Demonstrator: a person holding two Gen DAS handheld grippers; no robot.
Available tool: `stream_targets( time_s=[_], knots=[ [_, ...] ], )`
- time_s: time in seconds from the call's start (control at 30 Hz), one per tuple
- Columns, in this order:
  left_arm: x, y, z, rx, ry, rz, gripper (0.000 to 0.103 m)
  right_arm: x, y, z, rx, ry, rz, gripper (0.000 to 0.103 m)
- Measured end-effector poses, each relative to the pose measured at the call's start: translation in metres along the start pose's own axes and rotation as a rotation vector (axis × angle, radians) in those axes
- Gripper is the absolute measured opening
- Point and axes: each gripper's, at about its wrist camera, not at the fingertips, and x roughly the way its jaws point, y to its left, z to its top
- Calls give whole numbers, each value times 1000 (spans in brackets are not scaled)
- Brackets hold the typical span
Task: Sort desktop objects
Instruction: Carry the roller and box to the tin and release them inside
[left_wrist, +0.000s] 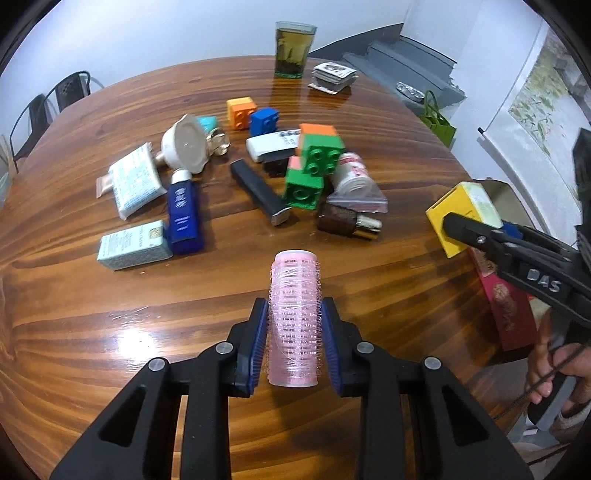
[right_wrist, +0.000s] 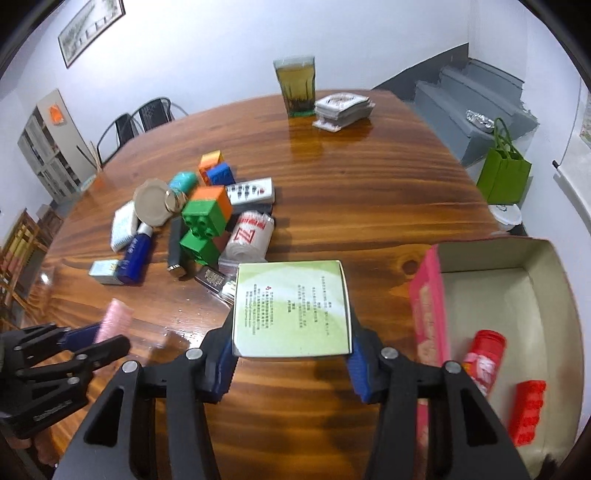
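Both wrist cameras look forward and down along their fingers, close over the round polished wooden table (left_wrist: 110, 332). The left view faces the cluttered pile at 12 o'clock; the right view has it at 10. Both share the tall glass of amber tea (left_wrist: 293, 50) (right_wrist: 296, 86) at 12.

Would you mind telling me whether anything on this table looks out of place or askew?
The green blocks lie tipped in a jumbled pile on the table, and a glass of tea stands beside cards at the far edge. Nothing looks spilled or damaged.
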Motion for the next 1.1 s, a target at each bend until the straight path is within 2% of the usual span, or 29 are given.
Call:
stream_targets(
  time_s=[0.2,0.43,0.7,0.87,1.1],
  knots=[
    [-6,-33,9,44,-19,-21,31,-47,-32,-12,39,-65,-16,54],
    [-6,-84,21,117,-32,-69,31,-82,-92,-46,137,-63,-98,54],
    [-5,-155,24,215,-36,-159,31,-101,-144,-82,209,-20,-161,55],
    [-5,-197,22,280,-35,-211,31,-108,-168,-94,232,-8,-180,55],
    [-1,-241,18,338,-28,-279,31,-105,-183,-106,221,6,-185,56]
  ],
)
